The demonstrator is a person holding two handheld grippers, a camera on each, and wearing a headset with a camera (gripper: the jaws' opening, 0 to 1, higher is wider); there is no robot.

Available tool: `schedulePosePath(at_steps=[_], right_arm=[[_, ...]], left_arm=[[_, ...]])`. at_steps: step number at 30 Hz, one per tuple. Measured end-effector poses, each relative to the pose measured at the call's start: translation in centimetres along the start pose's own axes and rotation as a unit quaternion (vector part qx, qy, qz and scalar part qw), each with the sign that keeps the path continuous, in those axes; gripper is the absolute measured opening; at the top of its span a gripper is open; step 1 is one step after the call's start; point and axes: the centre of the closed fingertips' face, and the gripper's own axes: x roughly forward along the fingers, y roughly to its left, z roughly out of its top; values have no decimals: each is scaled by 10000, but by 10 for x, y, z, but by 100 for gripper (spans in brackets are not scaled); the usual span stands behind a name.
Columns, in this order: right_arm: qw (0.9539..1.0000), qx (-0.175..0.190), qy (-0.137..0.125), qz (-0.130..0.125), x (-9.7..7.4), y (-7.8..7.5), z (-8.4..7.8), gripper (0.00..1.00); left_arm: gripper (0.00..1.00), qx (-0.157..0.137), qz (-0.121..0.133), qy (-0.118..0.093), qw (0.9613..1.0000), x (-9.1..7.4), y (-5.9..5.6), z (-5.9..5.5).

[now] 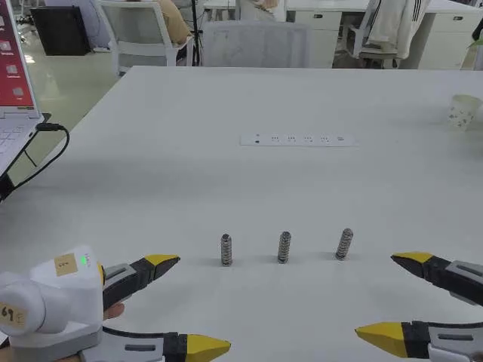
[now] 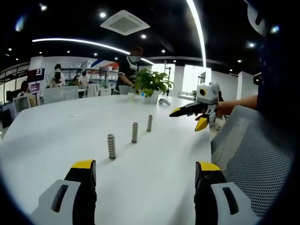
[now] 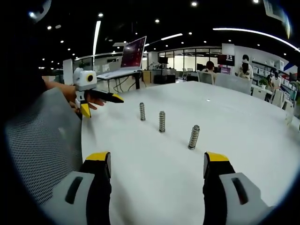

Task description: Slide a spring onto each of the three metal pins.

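Head view: left gripper (image 1: 202, 302) and right gripper (image 1: 376, 294), spread wide, flank three springs (image 1: 284, 246).

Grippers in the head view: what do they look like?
The left gripper and right gripper match: each has two tapering black jaws ending in pointed yellow tips, on pale grey bodies with dark slots.

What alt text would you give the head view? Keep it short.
Three springs stand in a row on a white table: the left spring and middle spring upright, the right spring leaning slightly. The open left gripper and open right gripper flank them from the near corners, both empty. Behind are a power strip, a paper cup and a laptop.
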Motion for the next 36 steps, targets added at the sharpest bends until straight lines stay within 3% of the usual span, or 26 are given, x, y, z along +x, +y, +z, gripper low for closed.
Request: schedulePosePath(at_steps=[3,12,36], right_arm=[[9997,92,-101,-199,-5,-6,-2,81],[9991,151,-145,-357,-12,-13,-2,81],[9991,113,-81,-398,-12,-15,4,81]], left_arm=[[84,-12,17,7,10000,0,1,-1],[83,-9,52,17,10000,0,0,-1],[83,-43,101,9,9999,0,0,-2]])
